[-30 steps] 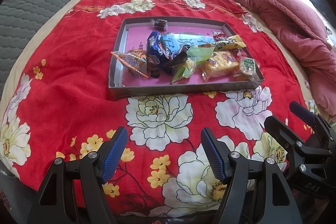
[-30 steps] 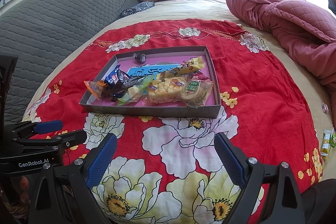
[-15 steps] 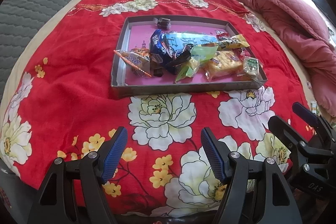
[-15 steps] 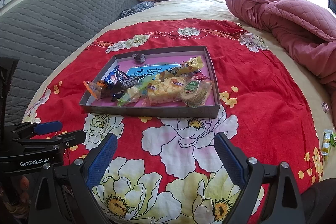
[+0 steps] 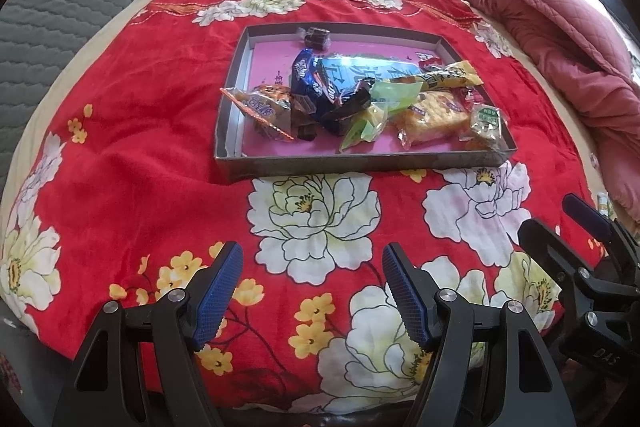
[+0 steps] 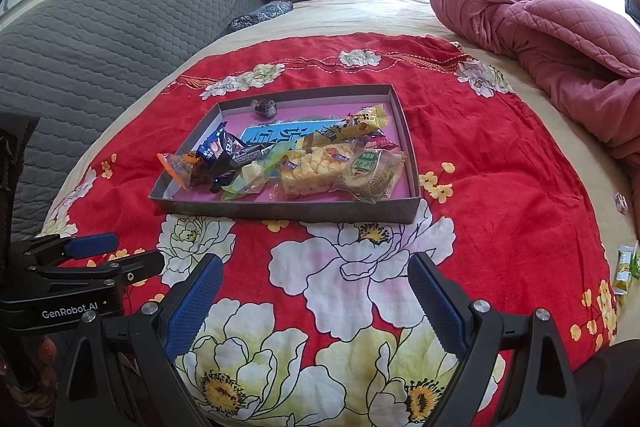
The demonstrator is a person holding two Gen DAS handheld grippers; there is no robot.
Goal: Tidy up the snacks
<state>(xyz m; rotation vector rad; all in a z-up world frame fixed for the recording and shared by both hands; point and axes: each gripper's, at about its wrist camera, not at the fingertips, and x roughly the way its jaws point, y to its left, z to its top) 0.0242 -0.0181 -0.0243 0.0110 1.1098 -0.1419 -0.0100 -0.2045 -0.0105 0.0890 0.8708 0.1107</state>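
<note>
A grey shallow box with a pink floor (image 5: 360,161) (image 6: 288,210) sits on the red flowered blanket and holds several wrapped snacks: an orange pack (image 5: 262,107), a dark blue pack (image 5: 308,75), a yellow cracker pack (image 5: 434,115) (image 6: 316,167), and a green-labelled cake (image 6: 372,173). A dark candy (image 5: 316,37) lies at the far wall. My left gripper (image 5: 312,287) is open and empty, well short of the box. My right gripper (image 6: 316,299) is open and empty, also short of it.
Loose green and yellow snack packs (image 6: 624,269) lie off the blanket at the right edge, with a small wrapped candy (image 6: 621,203) nearby. A pink quilt (image 6: 552,43) is piled at the right. A grey padded headboard (image 6: 100,31) runs along the left.
The left wrist view has shifted slightly, so the box sits a little further right and lower. The right gripper has barely moved. Both stay open and empty.
</note>
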